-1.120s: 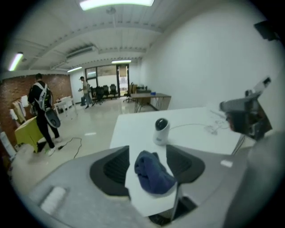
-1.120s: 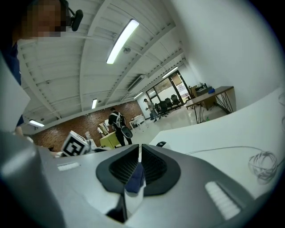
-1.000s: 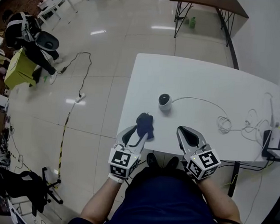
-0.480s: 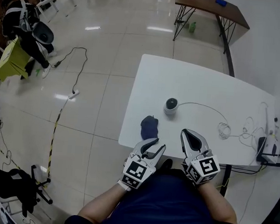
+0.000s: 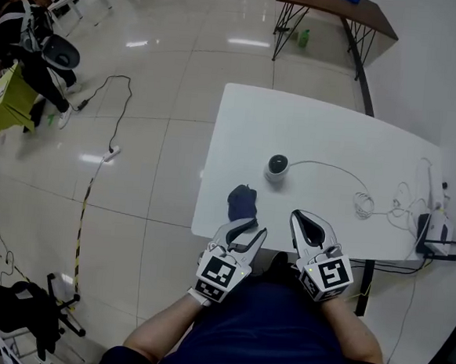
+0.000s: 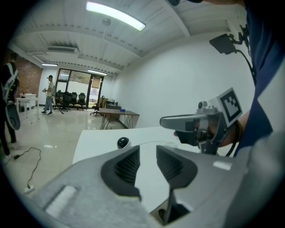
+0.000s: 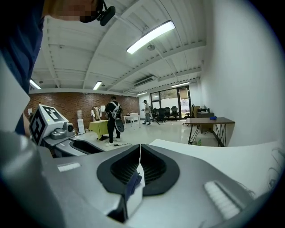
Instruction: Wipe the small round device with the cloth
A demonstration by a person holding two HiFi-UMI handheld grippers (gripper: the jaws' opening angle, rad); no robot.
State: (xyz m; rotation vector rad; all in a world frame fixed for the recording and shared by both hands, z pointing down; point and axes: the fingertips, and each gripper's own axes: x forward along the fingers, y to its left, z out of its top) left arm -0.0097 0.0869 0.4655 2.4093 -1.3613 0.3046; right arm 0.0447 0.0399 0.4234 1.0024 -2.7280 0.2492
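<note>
the dark cloth (image 5: 242,202) lies crumpled by the table's (image 5: 318,129) near edge, toward the left corner; the small round device (image 5: 276,166) sits just beyond it, apart. the left gripper (image 5: 247,232), at that edge near the cloth, has jaws closing on nothing. the right gripper's (image 5: 307,221) jaws are pressed together, empty.

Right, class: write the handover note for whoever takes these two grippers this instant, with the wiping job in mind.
Left gripper: at the near edge of the white table, jaws closing, nothing between them.
Right gripper: beside it, shut, empty.
Dark cloth: crumpled on the table just ahead of the left gripper, in no grip.
Small round device: farther in, apart from the cloth, its cable trailing right.
Done: no wiping shows.
Left to do: grip the cloth, wipe the device.
</note>
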